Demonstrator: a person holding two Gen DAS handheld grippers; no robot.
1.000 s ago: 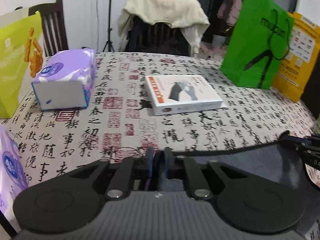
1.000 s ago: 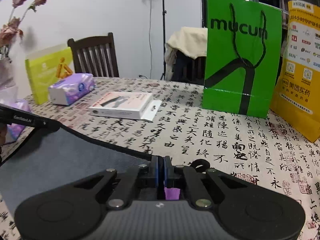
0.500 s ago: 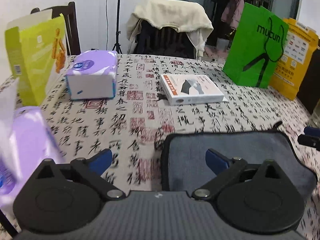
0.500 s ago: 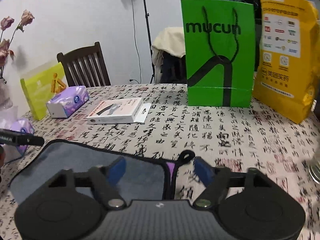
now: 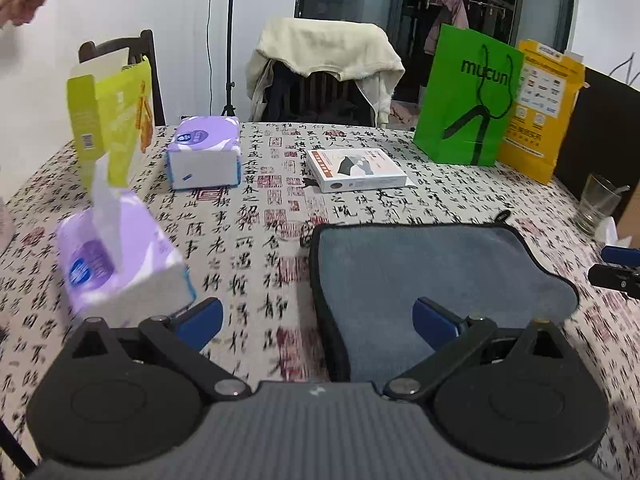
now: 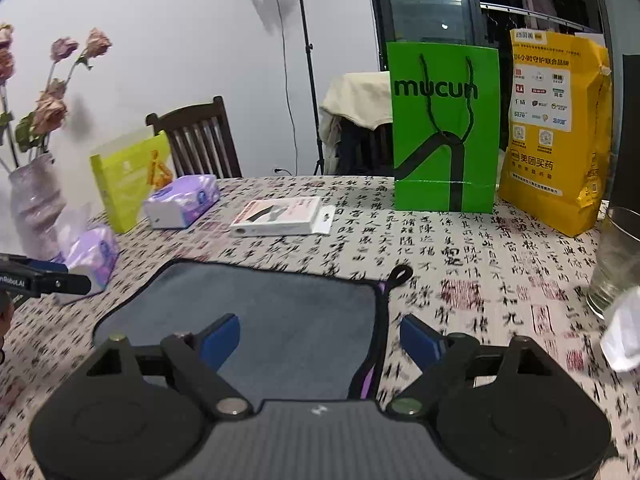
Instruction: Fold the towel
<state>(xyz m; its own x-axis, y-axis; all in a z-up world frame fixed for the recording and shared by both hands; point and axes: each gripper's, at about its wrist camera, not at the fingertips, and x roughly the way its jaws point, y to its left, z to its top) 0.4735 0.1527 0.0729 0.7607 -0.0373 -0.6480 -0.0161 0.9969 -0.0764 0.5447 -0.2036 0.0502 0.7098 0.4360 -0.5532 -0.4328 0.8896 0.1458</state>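
A grey towel point(image 5: 420, 276) with a black hem lies flat on the calligraphy-print tablecloth, folded over, its hanging loop point(image 6: 401, 274) at the far right corner. My left gripper point(image 5: 318, 320) is open and empty above the towel's near left edge. My right gripper point(image 6: 320, 336) is open and empty above the towel's near right edge point(image 6: 376, 320). The towel also shows in the right wrist view point(image 6: 280, 308). Each gripper's tip shows at the other view's edge: the right one point(image 5: 616, 268) and the left one point(image 6: 44, 280).
Two purple tissue packs point(image 5: 120, 256) point(image 5: 204, 152), a yellow-green box point(image 5: 112, 112), a white flat box point(image 5: 356, 170), a green bag point(image 5: 468, 96), a yellow bag point(image 5: 544, 108) and a glass point(image 6: 616, 260) stand around the towel. A vase with dried flowers point(image 6: 36, 196) is at the left.
Both grippers were shut on the towel's corners one second ago. They opened, let the towel go and pulled back and up. The towel now lies flat.
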